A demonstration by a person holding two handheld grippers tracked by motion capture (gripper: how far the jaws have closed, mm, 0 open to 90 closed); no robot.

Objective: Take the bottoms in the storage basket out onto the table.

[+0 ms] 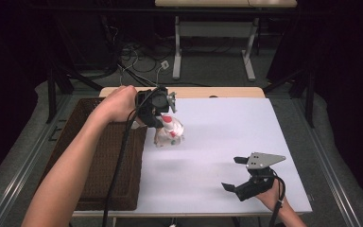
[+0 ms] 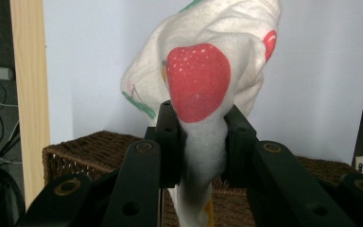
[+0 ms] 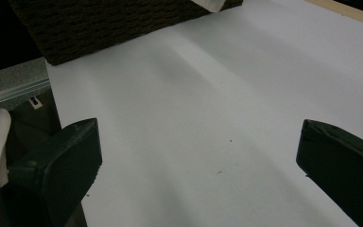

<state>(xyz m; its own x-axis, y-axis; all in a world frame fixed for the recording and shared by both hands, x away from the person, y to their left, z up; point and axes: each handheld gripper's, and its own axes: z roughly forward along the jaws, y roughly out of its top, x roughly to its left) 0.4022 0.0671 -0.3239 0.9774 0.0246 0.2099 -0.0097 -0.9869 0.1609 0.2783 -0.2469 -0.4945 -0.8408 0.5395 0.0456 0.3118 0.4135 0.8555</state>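
Left tool [image 1: 163, 124] clenched on a strawberry-print cloth [image 2: 203, 85], lifted off the white surface [image 1: 227, 142] just at 3 o'clock of the wicker basket [image 1: 99, 161]; right tool [image 1: 236, 172] released, resting at 5 o'clock.

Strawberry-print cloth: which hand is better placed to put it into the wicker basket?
Left, probably. The left gripper has its jaws shut on the strawberry-print cloth, right beside the wicker basket. The right gripper sits open and empty at the table's near right corner, far from both.
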